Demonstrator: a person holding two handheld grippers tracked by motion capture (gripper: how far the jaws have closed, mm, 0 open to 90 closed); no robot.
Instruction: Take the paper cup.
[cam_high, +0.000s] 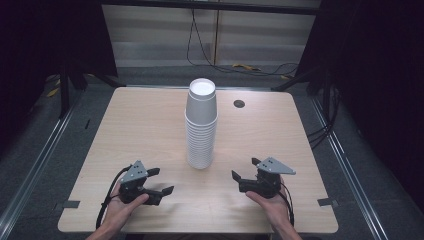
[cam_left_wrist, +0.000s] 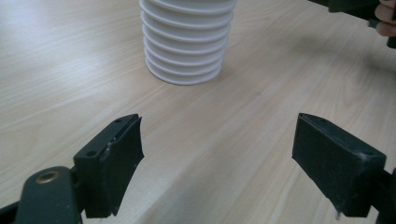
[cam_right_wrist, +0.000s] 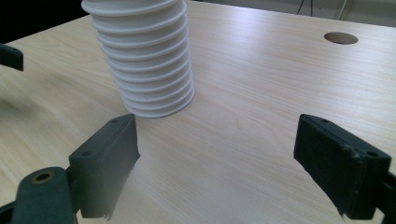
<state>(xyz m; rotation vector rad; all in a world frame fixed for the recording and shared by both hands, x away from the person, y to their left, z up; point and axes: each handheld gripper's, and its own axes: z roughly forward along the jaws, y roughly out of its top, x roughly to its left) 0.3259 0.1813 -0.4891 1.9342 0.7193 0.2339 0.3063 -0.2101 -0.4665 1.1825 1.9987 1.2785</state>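
Observation:
A tall stack of white paper cups stands upside down in the middle of the wooden table. My left gripper rests near the front edge, left of the stack, held in a hand. Its jaws stand wide apart with nothing between them. My right gripper sits to the right of the stack, also open and empty. In the left gripper view the stack lies ahead of the gripper, well apart from it. The right gripper view has the stack ahead and to the left of the gripper.
A round cable hole sits in the table behind and right of the stack. Black curtains hang on both sides, and cables lie on the floor beyond the far edge. Bare wood surrounds the stack.

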